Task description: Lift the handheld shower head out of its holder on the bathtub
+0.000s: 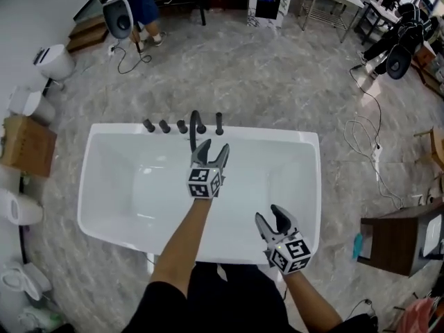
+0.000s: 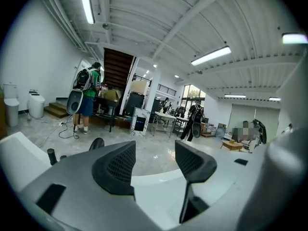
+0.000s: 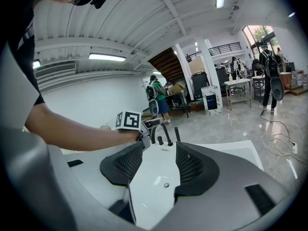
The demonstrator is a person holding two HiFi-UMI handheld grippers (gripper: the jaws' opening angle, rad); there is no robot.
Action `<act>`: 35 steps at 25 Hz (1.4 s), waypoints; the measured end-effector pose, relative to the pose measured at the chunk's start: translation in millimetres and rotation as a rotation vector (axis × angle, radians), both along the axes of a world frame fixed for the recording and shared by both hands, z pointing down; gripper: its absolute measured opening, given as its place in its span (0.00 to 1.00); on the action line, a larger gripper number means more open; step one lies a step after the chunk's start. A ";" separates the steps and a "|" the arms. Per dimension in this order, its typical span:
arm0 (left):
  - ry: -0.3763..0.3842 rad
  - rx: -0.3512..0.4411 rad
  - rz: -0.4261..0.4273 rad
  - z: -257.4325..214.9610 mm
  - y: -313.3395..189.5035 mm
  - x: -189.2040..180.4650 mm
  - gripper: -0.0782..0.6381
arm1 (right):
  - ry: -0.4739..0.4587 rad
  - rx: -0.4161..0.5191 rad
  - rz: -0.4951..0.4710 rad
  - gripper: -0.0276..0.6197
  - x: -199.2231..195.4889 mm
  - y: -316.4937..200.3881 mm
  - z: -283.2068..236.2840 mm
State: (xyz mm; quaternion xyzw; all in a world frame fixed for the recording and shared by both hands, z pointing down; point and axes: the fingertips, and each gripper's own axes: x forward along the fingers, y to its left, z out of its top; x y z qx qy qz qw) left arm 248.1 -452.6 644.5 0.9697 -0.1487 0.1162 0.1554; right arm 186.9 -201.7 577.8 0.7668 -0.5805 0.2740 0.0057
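Observation:
The white bathtub [image 1: 97, 186] carries a row of black fittings on its far rim. The handheld shower head [image 1: 219, 123] stands upright in its holder at the right end of that row, right of the curved spout [image 1: 195, 125]; the right gripper view shows the shower head [image 3: 176, 133] too. My left gripper [image 1: 214, 146] hovers over the tub just short of the fittings, open and empty, its fingertips close to the spout and shower head. My right gripper [image 1: 268, 215] hangs open over the tub's near right part, well back from the fittings.
Three black knobs [image 1: 164, 126] sit left of the spout. Toilets [image 1: 53, 61] and a cardboard box [image 1: 25, 144] line the left wall. A person [image 1: 141, 5] stands beyond the tub. Cables [image 1: 368, 134] trail across the floor at right, near a wooden stool [image 1: 397, 245].

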 end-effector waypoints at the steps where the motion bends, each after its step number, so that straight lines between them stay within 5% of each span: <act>1: -0.005 0.005 -0.003 5.4 -4.9 4.3 0.43 | 0.002 -0.004 -0.009 0.33 3.3 -2.7 3.1; 9: -0.056 0.033 -0.037 39.3 -51.2 34.1 0.45 | -0.037 -0.012 0.035 0.33 49.3 -20.8 30.5; 16: -0.087 0.076 0.030 63.7 -56.3 64.8 0.46 | -0.043 -0.004 0.039 0.33 77.3 -32.2 48.7; 26: -0.096 0.051 -0.031 105.0 -99.7 82.4 0.47 | -0.094 -0.035 0.088 0.33 81.6 -25.7 96.9; 35: -0.150 0.077 0.007 141.3 -105.9 105.2 0.47 | -0.088 -0.039 0.080 0.33 83.1 -35.1 128.7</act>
